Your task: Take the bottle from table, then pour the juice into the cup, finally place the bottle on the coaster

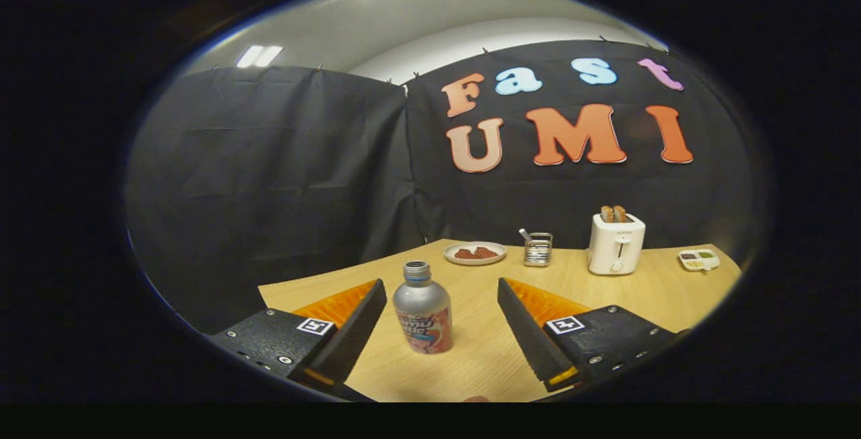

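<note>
Gripper view: gripper (442, 314) held low over the near part of a wooden table (484, 358), its 2 fingers (353, 328) spread wide apart and clamped on nothing. Bottle (422, 308) standing upright on the table between the fingers, a little closer to the left one, touching neither. Silver body, threaded neck, printed label round the lower half; cap apparently off, though hard to be sure at this size. Square black-and-white marker on top of each finger mount.

Beyond the fingers, along the far edge of the table, 4 things in a row. Toward the far left corner, a pale plate (475, 253) with reddish-brown food pieces on it. Just beside it to the right, a small wire-sided metal holder (537, 249) with a handle sticking out of its top. Further right, a white toaster (615, 243) with 2 slices of toast standing up out of its slots. Near the far right corner, well apart from the toaster, a small divided tray (699, 259) holding bits of something dark and something green, too small to identify.

Black cloth wall (269, 177) behind the table on 2 sides, meeting in a corner behind the plate. Pale ceiling above, with a bright light fixture (259, 56) over the left cloth panel.
</note>
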Demonstrator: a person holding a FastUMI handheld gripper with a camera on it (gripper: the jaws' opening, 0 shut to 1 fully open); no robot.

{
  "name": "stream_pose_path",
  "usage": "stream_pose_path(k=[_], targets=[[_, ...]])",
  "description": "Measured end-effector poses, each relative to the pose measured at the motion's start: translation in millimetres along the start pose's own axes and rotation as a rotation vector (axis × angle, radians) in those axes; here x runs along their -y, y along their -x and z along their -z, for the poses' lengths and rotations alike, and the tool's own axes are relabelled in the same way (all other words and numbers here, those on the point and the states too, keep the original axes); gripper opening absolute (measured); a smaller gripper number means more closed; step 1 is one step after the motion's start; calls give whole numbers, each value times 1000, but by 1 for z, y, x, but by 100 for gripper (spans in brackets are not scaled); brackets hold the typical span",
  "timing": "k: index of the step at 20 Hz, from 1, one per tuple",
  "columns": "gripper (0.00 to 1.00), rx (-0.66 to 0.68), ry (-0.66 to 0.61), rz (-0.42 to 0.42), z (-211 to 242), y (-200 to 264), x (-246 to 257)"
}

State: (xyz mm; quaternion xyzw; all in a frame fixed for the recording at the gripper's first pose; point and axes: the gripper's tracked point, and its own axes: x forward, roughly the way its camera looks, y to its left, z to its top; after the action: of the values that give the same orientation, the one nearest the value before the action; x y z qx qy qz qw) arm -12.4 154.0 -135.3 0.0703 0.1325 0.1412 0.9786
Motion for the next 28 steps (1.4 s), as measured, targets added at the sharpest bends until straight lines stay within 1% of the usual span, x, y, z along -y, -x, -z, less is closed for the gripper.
stream_pose_path(k=[5, 12, 15, 21, 25, 27, 28], targets=[[99, -37, -15, -11, 22, -16, -14], [99, -120, -43, 9, 62, -43, -24], [99, -165, -62, 41, 80, -50, -22], [98, -202, -48, 103, 93, -65, -22], [95, -247, -50, 132, 104, -65, -19], [91, -248, -78, 144, 105, -64, -17], [86, -249, -98, 143, 105, -65, -16]])
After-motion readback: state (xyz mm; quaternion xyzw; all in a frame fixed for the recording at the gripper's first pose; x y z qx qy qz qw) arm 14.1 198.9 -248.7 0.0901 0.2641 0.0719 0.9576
